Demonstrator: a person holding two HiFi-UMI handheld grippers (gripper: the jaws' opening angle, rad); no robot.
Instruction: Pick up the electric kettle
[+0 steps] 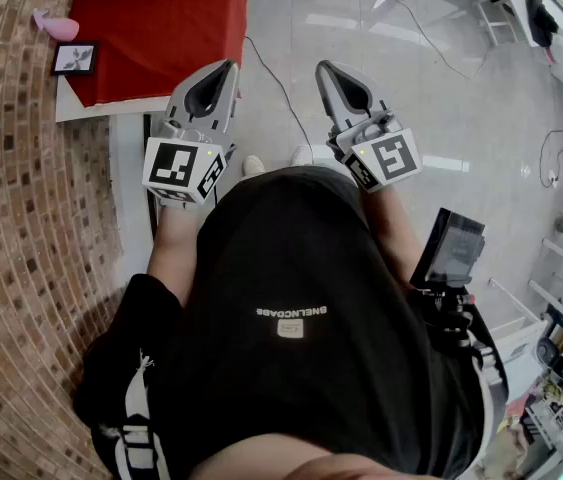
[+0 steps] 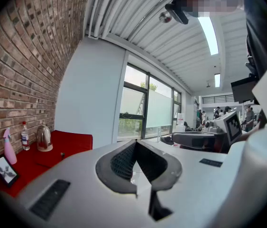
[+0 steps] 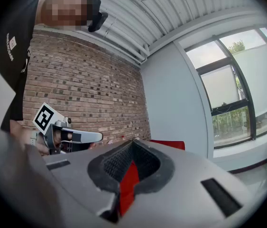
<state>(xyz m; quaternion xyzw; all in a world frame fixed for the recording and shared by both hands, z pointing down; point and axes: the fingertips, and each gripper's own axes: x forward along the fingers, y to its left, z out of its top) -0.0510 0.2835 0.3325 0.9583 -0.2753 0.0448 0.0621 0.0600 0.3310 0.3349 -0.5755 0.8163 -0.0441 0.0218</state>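
Kettle (image 2: 44, 137) stands on the red table (image 2: 71, 144) by the brick wall (image 2: 19, 70), well apart from left gripper (image 1: 226, 68) and right gripper (image 1: 324, 69), both closed tight and empty.

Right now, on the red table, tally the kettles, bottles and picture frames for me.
electric kettle: 1
Bottles: 2, the pink spray bottle and the clear bottle
picture frame: 1
Total: 4
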